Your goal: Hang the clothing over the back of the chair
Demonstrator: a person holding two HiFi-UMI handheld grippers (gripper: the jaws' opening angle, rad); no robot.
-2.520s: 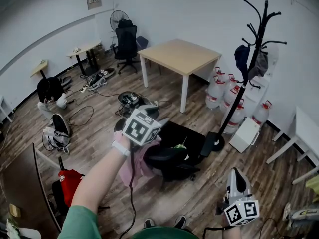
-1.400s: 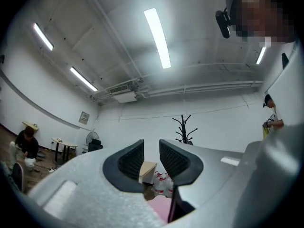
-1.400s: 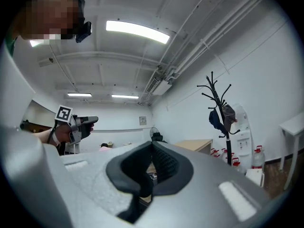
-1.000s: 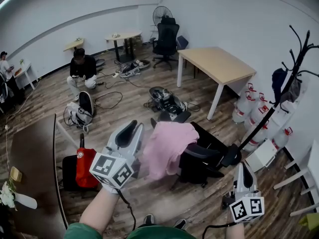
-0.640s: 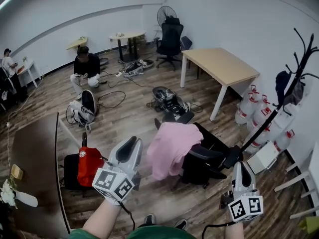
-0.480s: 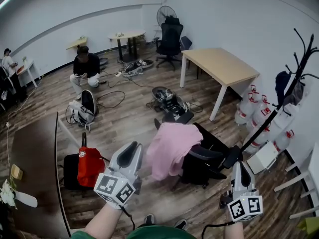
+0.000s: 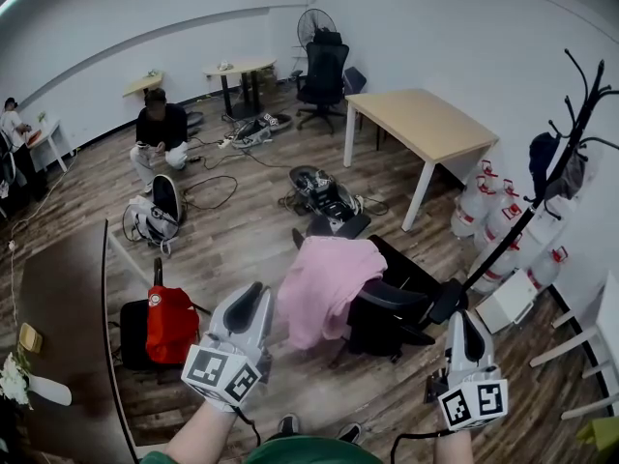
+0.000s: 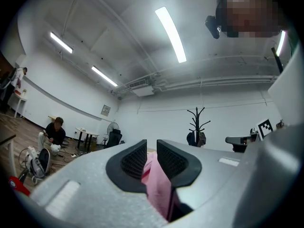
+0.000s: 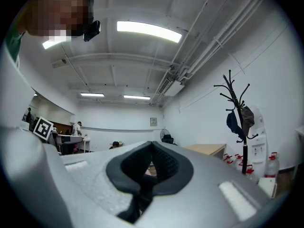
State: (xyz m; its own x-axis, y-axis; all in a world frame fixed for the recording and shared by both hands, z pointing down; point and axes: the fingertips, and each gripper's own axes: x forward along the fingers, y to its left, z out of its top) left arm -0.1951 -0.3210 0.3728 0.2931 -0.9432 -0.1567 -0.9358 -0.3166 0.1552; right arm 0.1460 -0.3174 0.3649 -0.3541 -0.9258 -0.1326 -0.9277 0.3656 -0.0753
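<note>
Pink garment (image 7: 329, 283) lay draped over the back of the black chair (image 7: 404, 276); the hanging looked done. My left tongs (image 7: 250, 303), well clear of it, had just been closing to a narrow, empty gap. Right tongs (image 7: 462, 329) pressed together, empty. Little left, I judged.

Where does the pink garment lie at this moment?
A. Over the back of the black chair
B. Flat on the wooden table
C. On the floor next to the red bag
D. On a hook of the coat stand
A: the head view shows the pink garment draped over the back of the black chair, with its cloth hanging down the near side.
</note>
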